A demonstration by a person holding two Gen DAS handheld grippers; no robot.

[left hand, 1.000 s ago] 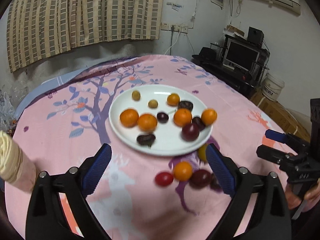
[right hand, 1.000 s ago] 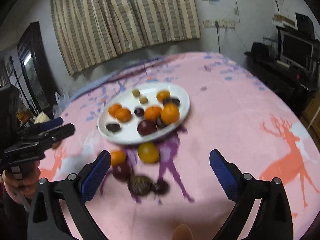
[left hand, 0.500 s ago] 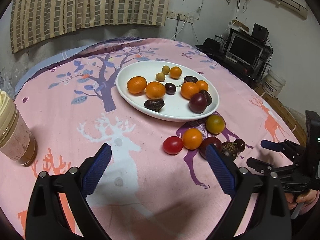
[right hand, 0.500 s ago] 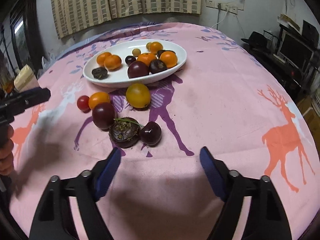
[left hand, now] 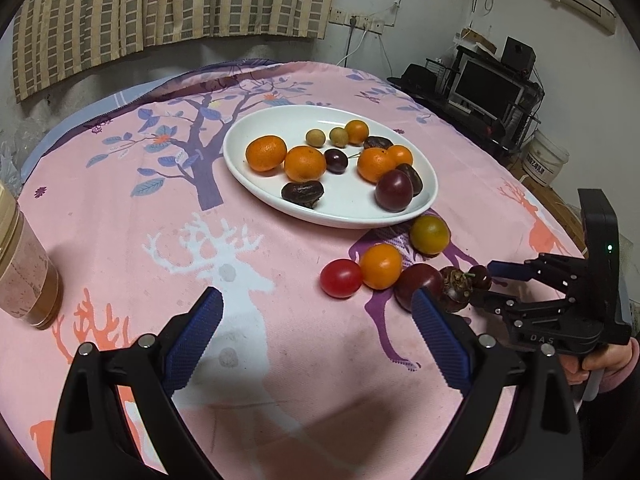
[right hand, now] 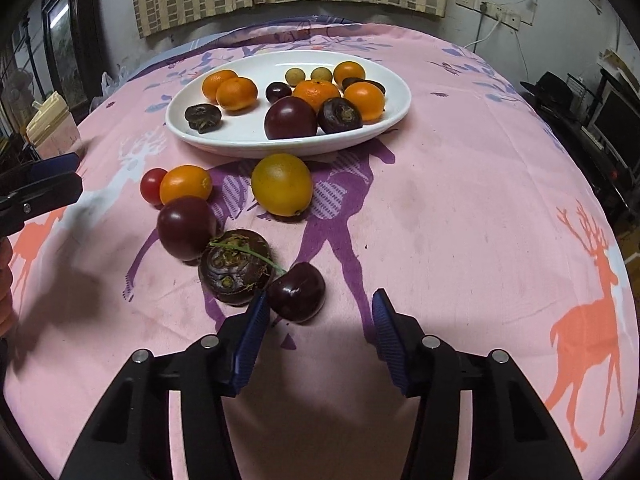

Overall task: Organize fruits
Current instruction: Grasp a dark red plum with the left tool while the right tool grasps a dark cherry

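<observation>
A white oval plate [left hand: 352,216] [right hand: 240,140] holds several oranges, dark plums, dates and small fruits. On the cloth in front of it lie a red tomato [left hand: 341,278], an orange [left hand: 381,266], a yellow fruit [right hand: 282,184], a dark plum [right hand: 185,226], a mangosteen [right hand: 237,272] and a dark cherry [right hand: 297,298]. My right gripper [right hand: 318,312] is open, low over the cloth, with the cherry just inside its left finger. It also shows in the left wrist view [left hand: 486,286]. My left gripper [left hand: 316,332] is open and empty, short of the tomato.
A jar with a cream lid [left hand: 24,264] stands at the table's left edge. The round table carries a pink deer-print cloth [right hand: 460,200]. A desk with a monitor [left hand: 486,88] and a white bucket [left hand: 544,160] stand beyond the right side.
Both grippers have moved down and closer to the loose fruits. The right gripper has narrowed its opening and come up to the cherry.
</observation>
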